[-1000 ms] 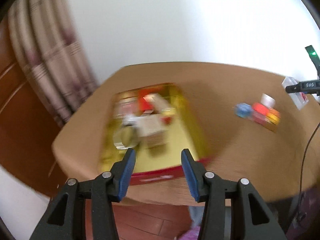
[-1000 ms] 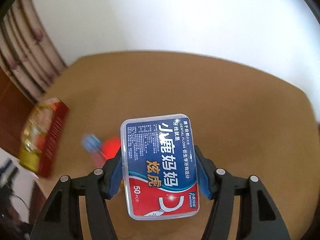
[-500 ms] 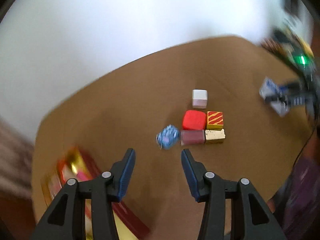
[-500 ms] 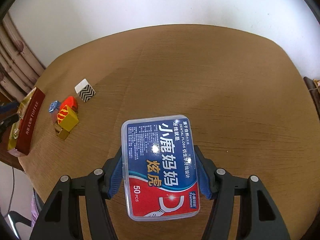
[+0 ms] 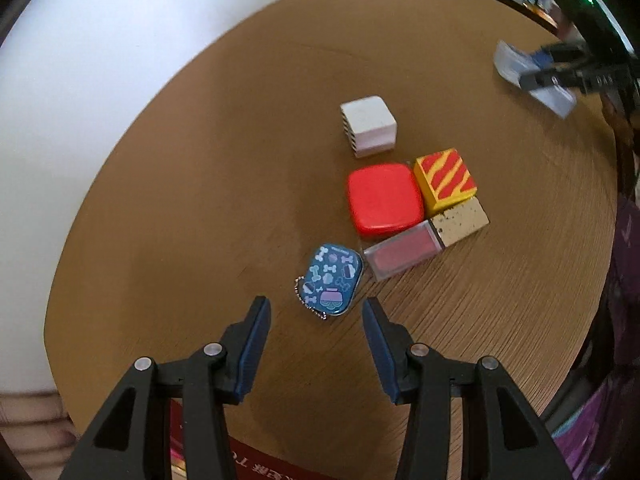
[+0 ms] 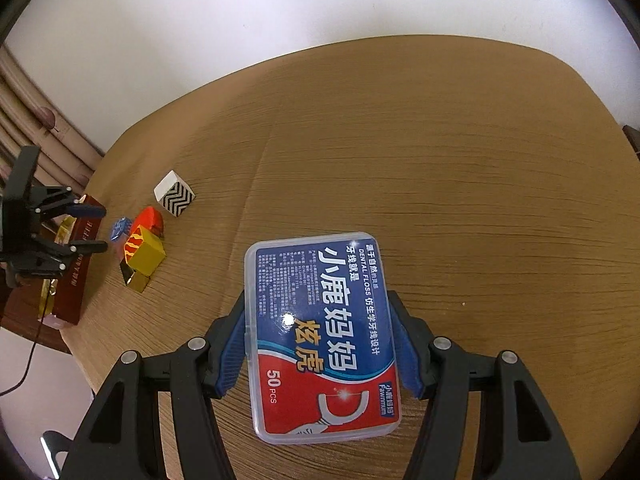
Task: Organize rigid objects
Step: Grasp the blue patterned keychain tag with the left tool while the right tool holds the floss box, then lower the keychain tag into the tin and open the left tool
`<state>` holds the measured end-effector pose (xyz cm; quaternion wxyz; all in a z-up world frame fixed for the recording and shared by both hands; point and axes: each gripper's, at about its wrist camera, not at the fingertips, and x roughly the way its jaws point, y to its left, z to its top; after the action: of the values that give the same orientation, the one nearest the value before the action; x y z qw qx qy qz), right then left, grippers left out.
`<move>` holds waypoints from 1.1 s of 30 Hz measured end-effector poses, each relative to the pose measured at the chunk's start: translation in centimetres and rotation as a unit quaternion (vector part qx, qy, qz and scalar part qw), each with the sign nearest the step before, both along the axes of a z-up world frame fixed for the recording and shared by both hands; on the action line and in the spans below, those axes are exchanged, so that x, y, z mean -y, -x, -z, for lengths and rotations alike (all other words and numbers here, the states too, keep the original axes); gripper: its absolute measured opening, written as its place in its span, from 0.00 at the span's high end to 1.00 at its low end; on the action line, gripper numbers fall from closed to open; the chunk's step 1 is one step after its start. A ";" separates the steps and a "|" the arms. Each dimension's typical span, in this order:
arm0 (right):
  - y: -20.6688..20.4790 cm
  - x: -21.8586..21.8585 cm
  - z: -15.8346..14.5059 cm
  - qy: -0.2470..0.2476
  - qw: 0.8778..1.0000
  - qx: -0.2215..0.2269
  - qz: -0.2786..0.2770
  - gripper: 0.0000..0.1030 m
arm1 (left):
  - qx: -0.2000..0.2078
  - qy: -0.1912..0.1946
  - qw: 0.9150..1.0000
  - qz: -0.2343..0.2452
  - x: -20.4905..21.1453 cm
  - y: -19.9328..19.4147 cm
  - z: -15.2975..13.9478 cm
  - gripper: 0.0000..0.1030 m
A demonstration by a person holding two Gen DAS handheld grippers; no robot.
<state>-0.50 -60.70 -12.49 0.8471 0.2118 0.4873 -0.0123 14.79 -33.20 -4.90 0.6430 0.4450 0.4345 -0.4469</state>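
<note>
While the floss box (image 6: pixel 320 336) is kept clamped in the right claw (image 6: pixel 320 344) above the desk (image 6: pixel 440 160), the left claw (image 5: pixel 316 344) is held apart over the blue tin (image 5: pixel 329 280), presumably for pickup.

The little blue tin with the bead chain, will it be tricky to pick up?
Probably a bit. The blue tin lies flat and low on the table, leaving little side to pinch. Its glossy lid looks slippery, and its bead chain would likely dangle.
</note>
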 end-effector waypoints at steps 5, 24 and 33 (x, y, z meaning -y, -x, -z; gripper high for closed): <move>-0.3 0.7 0.1 -0.022 1.000 -0.003 0.004 0.42 | -0.002 -0.013 0.999 0.031 1.7 -1.3 1.0 0.53; -0.3 1.0 0.0 -0.034 0.999 -0.008 0.004 0.42 | -0.037 0.086 0.980 -0.174 -0.2 -3.1 -2.0 0.70; 0.5 0.5 -1.3 -0.041 0.999 0.009 0.009 0.42 | -0.027 0.169 0.925 -0.340 -13.4 1.2 -8.2 0.69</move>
<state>-0.98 -61.17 -11.19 0.8418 0.2510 0.4778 0.0021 13.57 -19.76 3.30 0.8103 0.1428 0.4946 -0.2800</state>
